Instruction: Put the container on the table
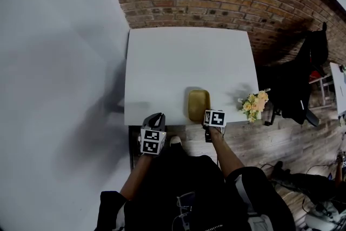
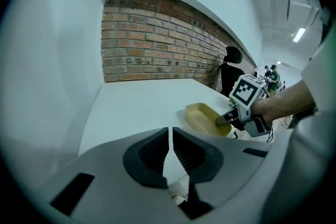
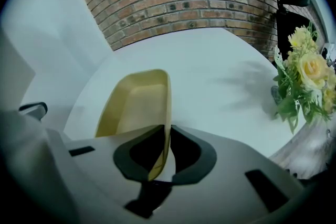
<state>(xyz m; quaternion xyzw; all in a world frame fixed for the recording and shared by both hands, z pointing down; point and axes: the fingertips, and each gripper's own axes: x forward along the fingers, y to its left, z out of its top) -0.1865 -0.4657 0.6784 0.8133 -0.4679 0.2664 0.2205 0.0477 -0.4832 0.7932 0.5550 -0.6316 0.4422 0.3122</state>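
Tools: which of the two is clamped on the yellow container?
The right tool, shut on the rim of the yellow container; the left tool holds nothing and sits apart from it.

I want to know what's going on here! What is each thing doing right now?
Yellow container: empty, sitting on the table, rim pinched.
Right hand-held gripper: shut on the container's rim.
Left hand-held gripper: shut, holding nothing.
Flowers: standing at the table's corner.
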